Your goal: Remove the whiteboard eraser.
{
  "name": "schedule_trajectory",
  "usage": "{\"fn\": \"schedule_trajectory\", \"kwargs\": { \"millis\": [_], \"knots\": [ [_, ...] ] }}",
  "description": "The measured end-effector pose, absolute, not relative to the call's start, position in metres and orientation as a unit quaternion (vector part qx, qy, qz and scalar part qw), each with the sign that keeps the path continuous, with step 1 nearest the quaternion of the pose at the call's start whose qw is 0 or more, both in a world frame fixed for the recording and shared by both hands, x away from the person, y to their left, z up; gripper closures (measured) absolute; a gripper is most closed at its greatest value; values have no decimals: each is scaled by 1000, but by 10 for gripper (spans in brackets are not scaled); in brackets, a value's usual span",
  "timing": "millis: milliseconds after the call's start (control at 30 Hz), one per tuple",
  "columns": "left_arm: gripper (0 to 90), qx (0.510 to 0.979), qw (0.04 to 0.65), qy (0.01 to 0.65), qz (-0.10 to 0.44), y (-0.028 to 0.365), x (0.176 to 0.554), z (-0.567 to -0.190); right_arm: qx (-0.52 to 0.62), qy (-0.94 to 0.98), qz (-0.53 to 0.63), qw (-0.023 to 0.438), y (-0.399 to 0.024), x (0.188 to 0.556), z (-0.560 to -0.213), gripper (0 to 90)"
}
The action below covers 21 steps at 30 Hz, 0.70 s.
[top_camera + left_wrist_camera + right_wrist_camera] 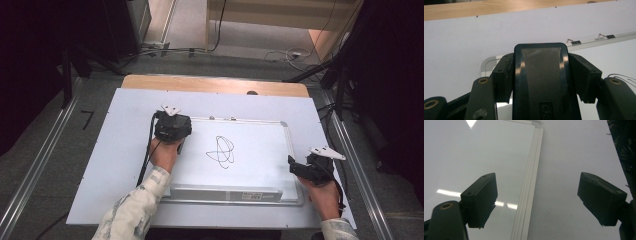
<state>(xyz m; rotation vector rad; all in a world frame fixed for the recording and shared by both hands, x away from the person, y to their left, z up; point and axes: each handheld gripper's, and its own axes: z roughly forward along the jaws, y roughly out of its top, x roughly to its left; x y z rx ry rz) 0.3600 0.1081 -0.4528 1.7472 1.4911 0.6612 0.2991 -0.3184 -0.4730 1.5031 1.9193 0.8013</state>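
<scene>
Left gripper (172,131) was clenched on the eraser (541,75); the scribble (221,151) to its right sat unwiped. Right gripper (536,200) hung released over the whiteboard (260,145) frame.

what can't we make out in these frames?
- Label on the black eraser held by the left tongs: cut off by the bottom edge of the left gripper view.
- Whether the eraser touches the whiteboard: hidden under the left hand in the high view.
- Sticker text on the whiteboard's tray: too small in the high view.
- Scribble: no readable shape.
</scene>
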Motion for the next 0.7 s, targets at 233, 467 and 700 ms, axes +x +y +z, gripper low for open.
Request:
{"fn": "schedule_trajectory", "kwargs": {
  "millis": [233, 467, 700],
  "knots": [
    [417, 684, 373, 575, 250, 102, 358, -452, 561, 718, 300, 283, -319, 299, -473, 149],
    [416, 685, 378, 571, 248, 102, 355, -449, 561, 718, 300, 283, -318, 299, -473, 149],
    [416, 686, 385, 568, 242, 98, 352, -447, 561, 718, 299, 283, -318, 299, -473, 149]
  ]
}}
